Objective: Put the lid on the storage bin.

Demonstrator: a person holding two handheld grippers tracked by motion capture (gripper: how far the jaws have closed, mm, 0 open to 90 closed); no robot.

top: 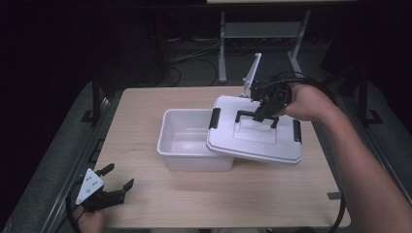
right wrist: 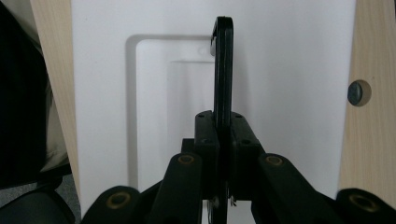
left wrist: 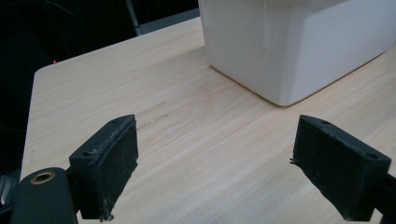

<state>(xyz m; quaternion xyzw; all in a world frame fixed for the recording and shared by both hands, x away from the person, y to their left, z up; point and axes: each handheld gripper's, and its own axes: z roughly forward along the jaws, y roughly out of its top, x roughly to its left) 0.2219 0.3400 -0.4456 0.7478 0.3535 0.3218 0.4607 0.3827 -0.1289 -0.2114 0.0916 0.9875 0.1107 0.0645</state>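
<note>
Looking down from the high view, the right tongs (top: 264, 112) pinch the black handle (top: 256, 116) of a white lid (top: 255, 138), which sits skewed over the right end of the white bin (top: 187, 141), tilted, leaving most of the bin open. Black latches (top: 214, 118) show at the lid's two ends. The left tongs (top: 114, 179) rest at the near left corner of the table (top: 145, 204), well apart from the bin, jaws spread with nothing between them.

The right gripper view adds the close detail: the handle (right wrist: 222, 70) stands edge-on and upright, pressed between the two pads (right wrist: 208, 135), above the lid's recessed panel (right wrist: 154, 93); a dark round hole (right wrist: 356, 92) shows in the wood beside the lid. The left gripper view shows the spread pads (left wrist: 114, 163) over bare pale wood grain, with the bin's rounded corner (left wrist: 285, 51) ahead.

Beyond the light wooden table, the room is dark; cables lie on the floor and the grey legs of another table (top: 222, 48) stand behind.
</note>
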